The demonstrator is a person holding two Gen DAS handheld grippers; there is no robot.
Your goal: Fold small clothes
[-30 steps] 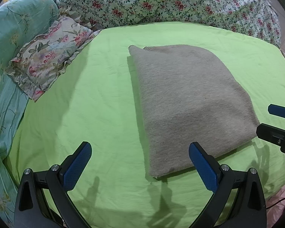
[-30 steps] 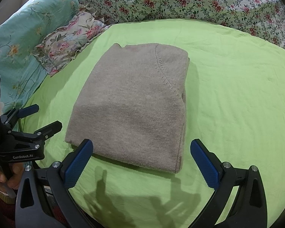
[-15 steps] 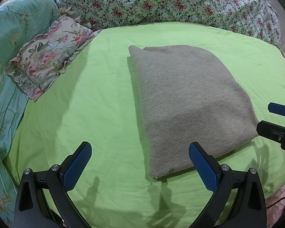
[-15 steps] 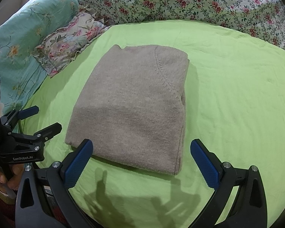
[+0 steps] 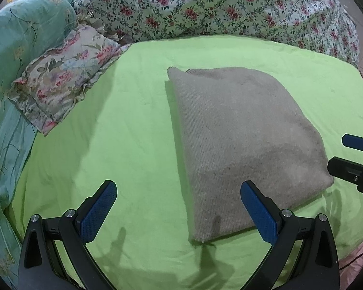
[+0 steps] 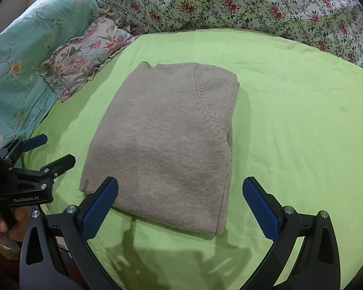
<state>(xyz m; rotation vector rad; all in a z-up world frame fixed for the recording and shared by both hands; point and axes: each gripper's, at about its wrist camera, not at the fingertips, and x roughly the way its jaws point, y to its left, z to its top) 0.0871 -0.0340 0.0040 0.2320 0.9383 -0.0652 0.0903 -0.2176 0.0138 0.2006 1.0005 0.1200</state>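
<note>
The folded sweater point(image 5: 244, 142) lies flat on the green sheet point(image 5: 123, 130). Left gripper point(image 5: 179, 207) and right gripper point(image 6: 180, 201): jaws spread wide, empty, positioned at the sweater's near edge.

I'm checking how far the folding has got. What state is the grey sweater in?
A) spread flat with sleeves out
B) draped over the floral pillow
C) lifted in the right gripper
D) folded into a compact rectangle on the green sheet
D: the sweater lies as a neat folded rectangle on the green sheet, and both the left gripper and right gripper are open and empty.
</note>
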